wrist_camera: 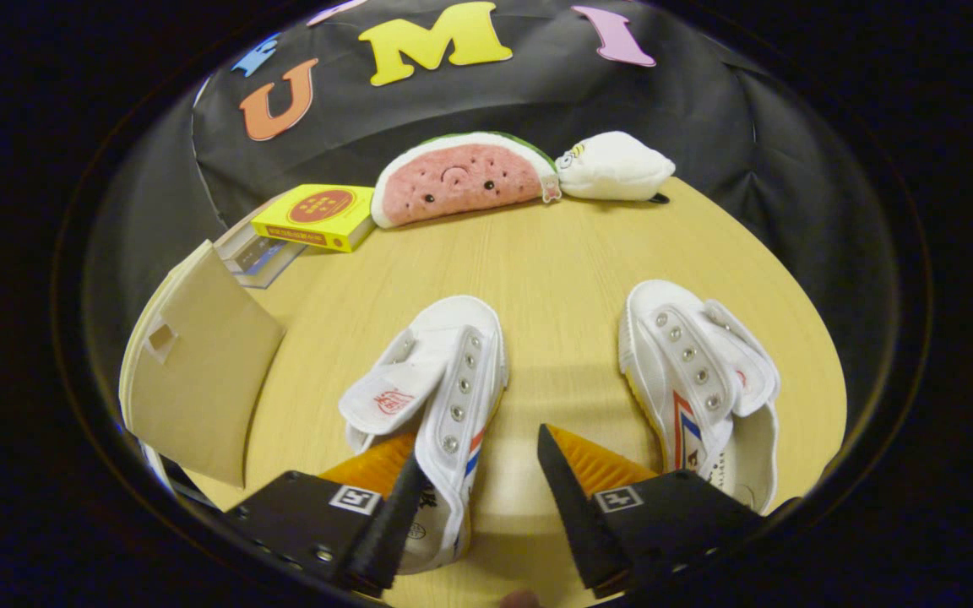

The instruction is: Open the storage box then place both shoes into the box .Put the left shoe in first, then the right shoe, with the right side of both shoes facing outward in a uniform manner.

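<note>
Two white canvas shoes lie on the round wooden table (562, 262). The left shoe (432, 380) sits just ahead of my gripper (480, 447), heel towards me. One finger reaches into its heel opening, and its striped side wall stands between the two fingers. The gripper is open and does not press on the shoe. Off to the right, outside the fingers, the right shoe (698, 380) lies apart. The storage box (199, 371) is at the table's left edge, its tan lid flap raised; its inside is hidden.
At the back of the table a watermelon plush (461, 177) and a white plush (613, 165) rest against the cloth wall. A yellow box (315, 215) lies on a clear case (254, 253) behind the storage box. Bare wood separates the shoes.
</note>
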The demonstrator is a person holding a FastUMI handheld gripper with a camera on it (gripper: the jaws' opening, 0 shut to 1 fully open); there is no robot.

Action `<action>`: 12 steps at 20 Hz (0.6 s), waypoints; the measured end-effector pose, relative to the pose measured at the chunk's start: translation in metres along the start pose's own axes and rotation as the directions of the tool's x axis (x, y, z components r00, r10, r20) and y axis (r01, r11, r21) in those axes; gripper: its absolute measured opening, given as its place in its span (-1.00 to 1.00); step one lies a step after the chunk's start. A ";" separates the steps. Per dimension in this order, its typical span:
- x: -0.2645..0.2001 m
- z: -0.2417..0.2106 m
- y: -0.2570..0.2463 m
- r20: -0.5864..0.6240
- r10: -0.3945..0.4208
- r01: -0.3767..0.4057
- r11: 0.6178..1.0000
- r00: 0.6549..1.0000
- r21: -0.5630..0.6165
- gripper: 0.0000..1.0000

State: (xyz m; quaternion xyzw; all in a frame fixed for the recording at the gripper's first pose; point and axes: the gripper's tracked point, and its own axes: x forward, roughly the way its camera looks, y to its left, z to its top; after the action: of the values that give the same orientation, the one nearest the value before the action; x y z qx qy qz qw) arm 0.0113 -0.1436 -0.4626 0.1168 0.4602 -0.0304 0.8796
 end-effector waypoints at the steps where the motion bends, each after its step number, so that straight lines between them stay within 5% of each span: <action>1: 0.002 0.001 0.003 -0.005 0.004 -0.004 1.000 1.000 0.010 0.14; 4: 0.004 -0.005 0.008 -0.043 0.009 -0.006 0.998 0.999 0.068 -0.62; 5: 0.003 -0.007 0.005 -0.055 0.000 0.004 0.996 0.998 0.088 -0.64; 7: 0.002 -0.006 0.009 -0.090 0.012 0.001 0.989 0.996 0.148 -0.99; 12: -0.019 0.001 0.018 -0.122 0.039 -0.002 0.957 0.992 0.289 -1.00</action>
State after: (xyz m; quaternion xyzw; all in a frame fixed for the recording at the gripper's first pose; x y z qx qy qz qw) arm 0.0040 -0.1277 -0.4436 0.2500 0.5045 -0.0803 0.8225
